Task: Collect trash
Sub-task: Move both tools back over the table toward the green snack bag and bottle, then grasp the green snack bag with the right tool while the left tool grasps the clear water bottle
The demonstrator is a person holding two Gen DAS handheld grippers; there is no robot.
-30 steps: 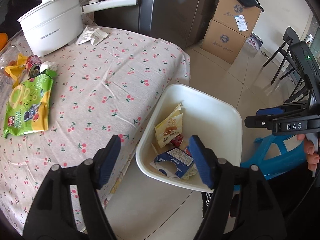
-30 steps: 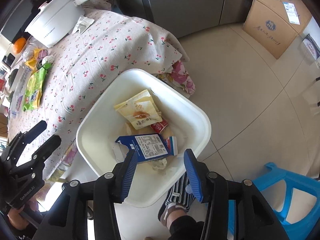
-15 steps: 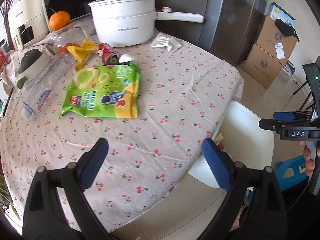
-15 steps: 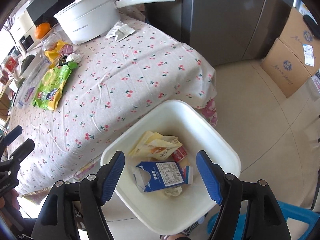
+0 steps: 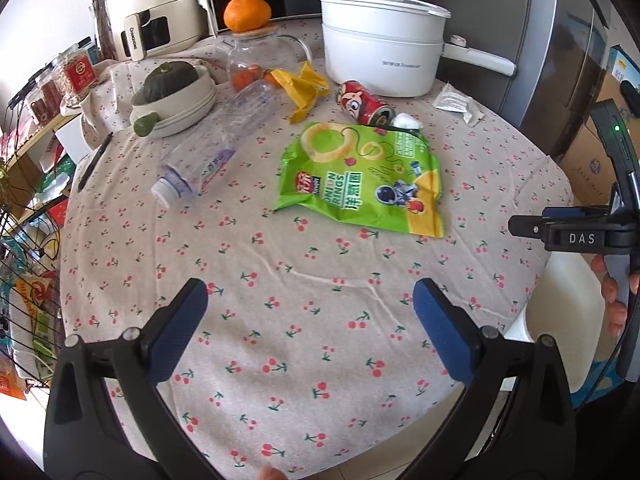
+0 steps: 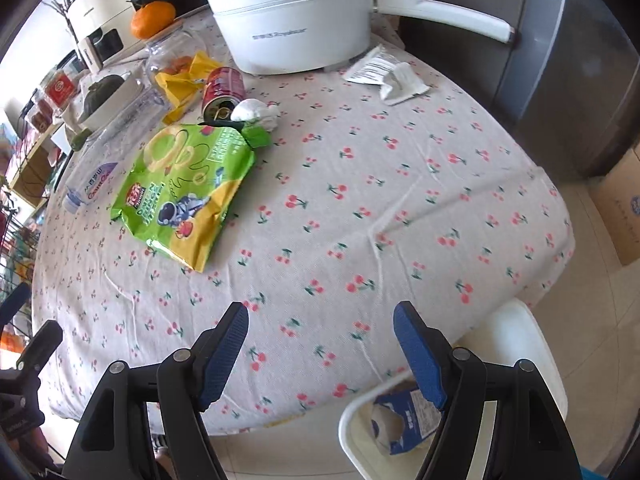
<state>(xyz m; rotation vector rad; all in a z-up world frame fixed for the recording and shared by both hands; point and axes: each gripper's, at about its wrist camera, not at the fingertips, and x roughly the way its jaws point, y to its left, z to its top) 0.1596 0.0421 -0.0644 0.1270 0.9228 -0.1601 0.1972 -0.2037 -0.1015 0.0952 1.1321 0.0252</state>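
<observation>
Both the left gripper (image 5: 306, 306) and right gripper (image 6: 320, 330) hover open and empty over the near table (image 5: 280, 344) edge, the green snack bag (image 5: 366, 182) lying flat ahead (long axis running away), with bare cloth between and the white bin (image 6: 532, 344) just right of that edge.
</observation>
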